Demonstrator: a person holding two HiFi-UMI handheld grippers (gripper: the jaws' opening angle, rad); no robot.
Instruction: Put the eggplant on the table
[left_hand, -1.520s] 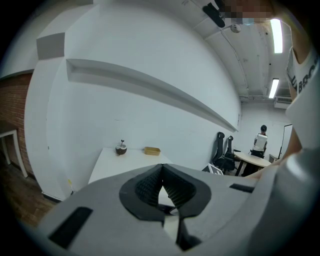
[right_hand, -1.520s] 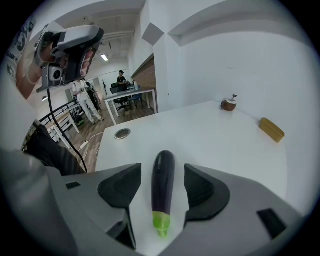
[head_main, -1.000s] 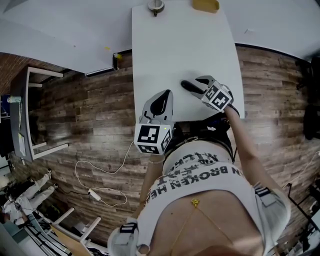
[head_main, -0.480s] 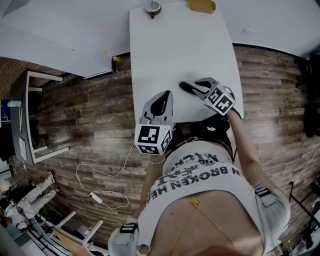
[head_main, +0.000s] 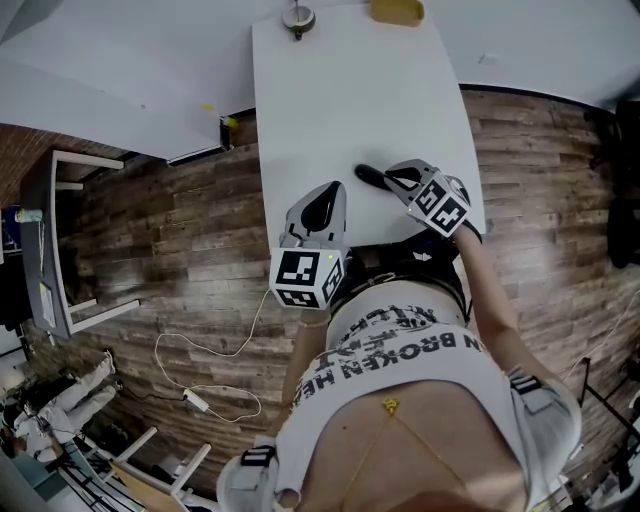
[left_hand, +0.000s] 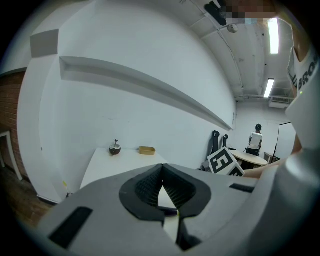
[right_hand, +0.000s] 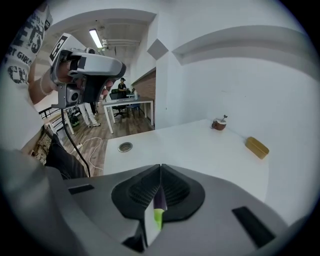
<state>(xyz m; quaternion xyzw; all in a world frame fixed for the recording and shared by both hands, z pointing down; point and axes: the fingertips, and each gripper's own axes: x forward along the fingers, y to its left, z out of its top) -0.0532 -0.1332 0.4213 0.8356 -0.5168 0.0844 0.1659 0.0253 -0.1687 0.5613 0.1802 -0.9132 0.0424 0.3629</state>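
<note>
A dark purple eggplant (head_main: 368, 173) with a green stem sticks out to the left of my right gripper (head_main: 392, 177), over the near part of the white table (head_main: 350, 90). The jaws have just been closing with the eggplant between them and are now shut on it. In the right gripper view a purple and green sliver of eggplant (right_hand: 159, 202) shows in the slit below the right gripper's (right_hand: 160, 167) meeting tips. Whether the eggplant still touches the table I cannot tell. My left gripper (head_main: 322, 195) hovers at the table's near left edge, shut and holding nothing.
At the table's far end stand a small round brown pot (head_main: 297, 17) and a yellow dish (head_main: 396, 11). A round cable hole (right_hand: 125, 146) sits in the tabletop. A white cable (head_main: 200, 350) lies on the wooden floor, and a desk frame (head_main: 60, 240) stands at the left.
My right gripper's jaws, open around the eggplant a second ago, have shut on it. Gripper and eggplant have shifted slightly. The left gripper has stayed put.
</note>
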